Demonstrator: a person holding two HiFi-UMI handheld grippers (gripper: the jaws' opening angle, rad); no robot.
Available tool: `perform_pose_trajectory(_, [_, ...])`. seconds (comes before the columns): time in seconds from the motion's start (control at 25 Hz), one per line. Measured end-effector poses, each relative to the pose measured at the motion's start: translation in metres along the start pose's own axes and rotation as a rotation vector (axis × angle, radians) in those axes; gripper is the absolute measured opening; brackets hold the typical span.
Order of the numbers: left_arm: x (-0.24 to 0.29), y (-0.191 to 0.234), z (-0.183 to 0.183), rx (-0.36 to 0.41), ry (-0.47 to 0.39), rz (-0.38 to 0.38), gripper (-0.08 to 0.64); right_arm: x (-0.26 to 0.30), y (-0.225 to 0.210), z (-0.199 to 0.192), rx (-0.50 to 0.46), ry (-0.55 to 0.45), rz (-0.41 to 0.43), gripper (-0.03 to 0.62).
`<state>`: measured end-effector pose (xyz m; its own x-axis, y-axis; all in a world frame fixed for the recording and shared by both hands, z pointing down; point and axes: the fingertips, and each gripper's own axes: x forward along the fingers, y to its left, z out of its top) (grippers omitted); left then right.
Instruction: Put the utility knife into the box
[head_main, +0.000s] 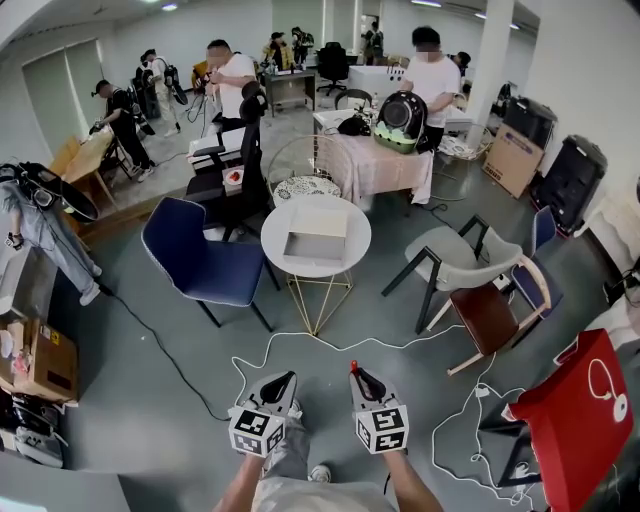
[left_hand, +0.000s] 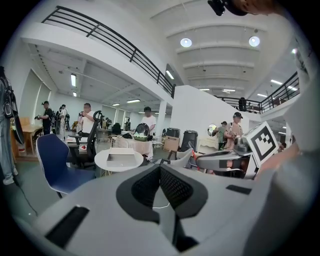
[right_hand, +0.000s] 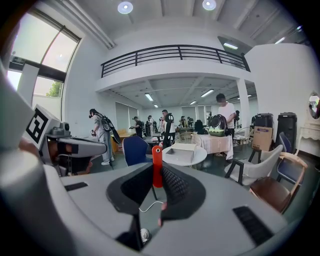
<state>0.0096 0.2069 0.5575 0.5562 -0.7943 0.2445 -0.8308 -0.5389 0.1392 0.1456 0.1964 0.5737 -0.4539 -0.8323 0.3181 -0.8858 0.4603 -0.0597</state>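
Red utility knife (right_hand: 157, 156) in right claw (right_hand: 156, 171)

Box (head_main: 316, 235) on table (head_main: 282, 263); chair (head_main: 200, 265) left of it; armchair (head_main: 455, 262) right.

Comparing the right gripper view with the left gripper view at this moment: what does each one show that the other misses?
Right gripper view only: the red utility knife seen head-on, standing upright and clamped between the right tongs.

Left gripper view only: the left tongs, shut with nothing between them, and the marker cube of the other gripper seen from the side.

Both: the round white table carrying the open box, and the blue chair beside it.
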Motion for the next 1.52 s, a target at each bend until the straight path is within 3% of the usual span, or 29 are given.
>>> perform_pose_trajectory(0.6, [0.085,0.062,0.027,-0.025,0.002,-0.041,0.012,0.089,-0.037,0.031,-0.022,0.034,-0.018,0.063])
perform_pose_trajectory(1.04, [0.153,0.146,0.071,-0.012,0.005,-0.076,0.012,0.194,-0.054,0.081,-0.018,0.033,-0.039,0.063])
perform_pose_trajectory(1.52, [0.199,0.219,0.089,-0.022,0.001,-0.115,0.012,0.282,-0.056,0.111,-0.023,0.032,-0.065,0.063])
